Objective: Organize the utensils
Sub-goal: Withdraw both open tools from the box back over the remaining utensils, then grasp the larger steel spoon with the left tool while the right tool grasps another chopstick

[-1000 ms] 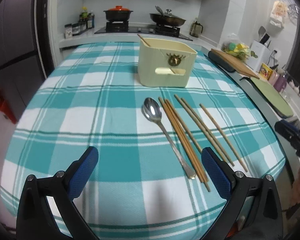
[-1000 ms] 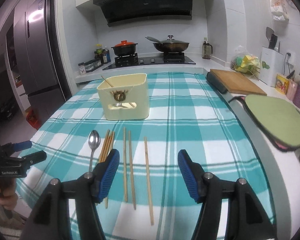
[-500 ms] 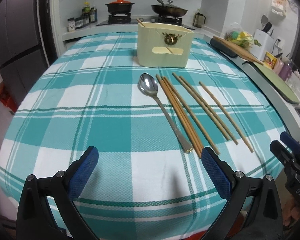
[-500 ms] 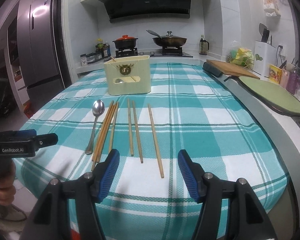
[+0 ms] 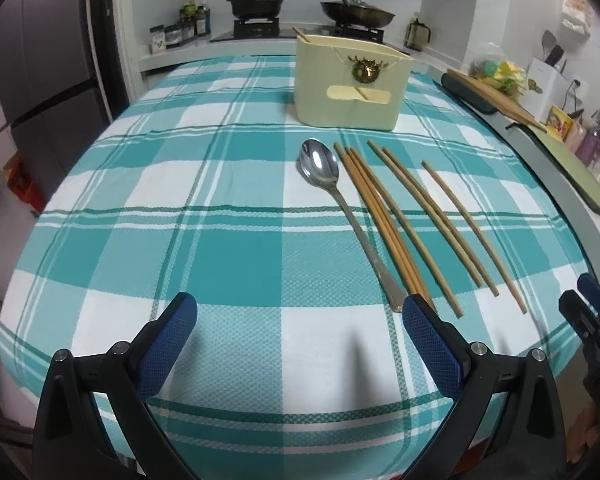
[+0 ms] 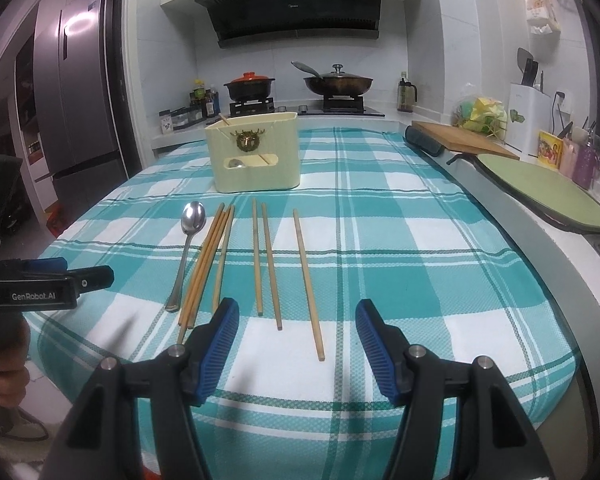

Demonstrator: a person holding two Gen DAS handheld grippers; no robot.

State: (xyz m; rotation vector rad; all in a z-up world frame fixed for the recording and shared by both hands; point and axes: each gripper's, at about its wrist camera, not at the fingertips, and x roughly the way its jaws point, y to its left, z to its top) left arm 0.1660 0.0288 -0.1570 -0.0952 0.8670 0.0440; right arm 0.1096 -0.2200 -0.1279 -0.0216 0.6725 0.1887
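Observation:
A steel spoon (image 5: pixel 340 208) (image 6: pixel 189 240) and several wooden chopsticks (image 5: pixel 412 216) (image 6: pixel 260 256) lie side by side on the teal checked tablecloth. Behind them stands a cream utensil holder (image 5: pixel 350 80) (image 6: pixel 256 156) with a chopstick and a spoon inside. My left gripper (image 5: pixel 298 316) hovers open over the near edge of the table, left of the spoon's handle. My right gripper (image 6: pixel 298 316) is open too, low at the near edge, with the ends of the right-hand chopsticks just ahead of its fingers. Neither holds anything.
A wooden board (image 6: pixel 464 136) and a green mat (image 6: pixel 548 196) lie on the counter to the right. Pots (image 6: pixel 250 86) sit on the stove behind the table. A fridge (image 6: pixel 72 120) stands at the left.
Both grippers have pulled back toward the near table edge and sunk lower, so the utensils now lie farther ahead. Their jaws stayed open.

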